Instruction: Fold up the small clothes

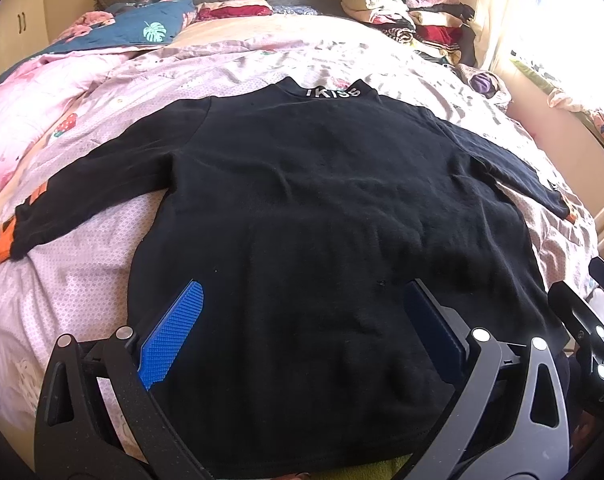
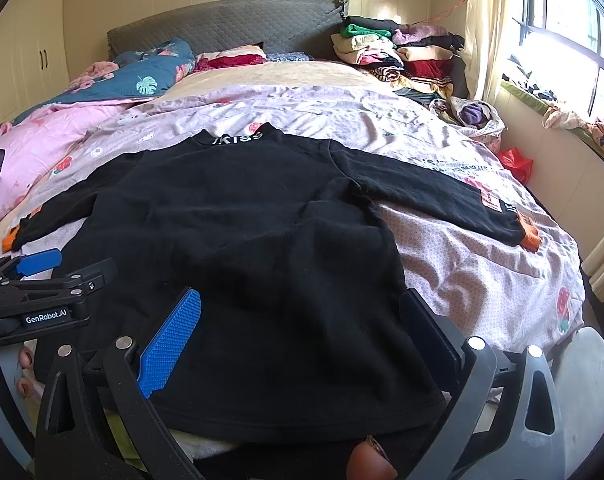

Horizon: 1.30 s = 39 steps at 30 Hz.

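From the left wrist, the left gripper (image 1: 302, 332) hangs with jaws spread wide over the hem of the black sweatshirt (image 1: 321, 200), which lies flat on the bed (image 1: 82, 264), sleeves out.

From the right wrist, the right gripper (image 2: 302, 336) is likewise wide open over the hem. Pinching bedsheet along with fabric could drag the spread garment askew. No containers appear.

"KISS" on black sweater (image 1: 321, 208) collar, "GenRobot.AI" on left gripper (image 2: 68, 268)
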{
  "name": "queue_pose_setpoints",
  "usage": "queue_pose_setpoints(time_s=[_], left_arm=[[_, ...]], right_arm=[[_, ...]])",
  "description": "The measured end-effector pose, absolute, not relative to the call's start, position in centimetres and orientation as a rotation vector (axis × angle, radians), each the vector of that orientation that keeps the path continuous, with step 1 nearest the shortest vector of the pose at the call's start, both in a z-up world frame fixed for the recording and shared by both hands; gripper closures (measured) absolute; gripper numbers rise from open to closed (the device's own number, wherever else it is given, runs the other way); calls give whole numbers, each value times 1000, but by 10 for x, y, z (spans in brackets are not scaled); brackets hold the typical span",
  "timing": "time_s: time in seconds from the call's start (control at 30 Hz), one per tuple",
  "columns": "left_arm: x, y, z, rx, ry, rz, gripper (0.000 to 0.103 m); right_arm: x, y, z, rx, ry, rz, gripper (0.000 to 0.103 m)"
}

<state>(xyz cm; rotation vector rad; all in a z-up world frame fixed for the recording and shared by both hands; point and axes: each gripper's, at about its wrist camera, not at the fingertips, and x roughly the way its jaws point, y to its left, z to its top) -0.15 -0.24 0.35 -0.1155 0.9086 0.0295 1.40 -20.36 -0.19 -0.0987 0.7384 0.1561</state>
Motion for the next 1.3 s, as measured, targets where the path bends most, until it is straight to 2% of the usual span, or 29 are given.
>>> queue_pose_setpoints(time_s=[1.3], left_arm=[[18, -6, 6, -115, 907, 21, 9]], right_arm=[[37, -209, -4, -76, 775, 161, 4]])
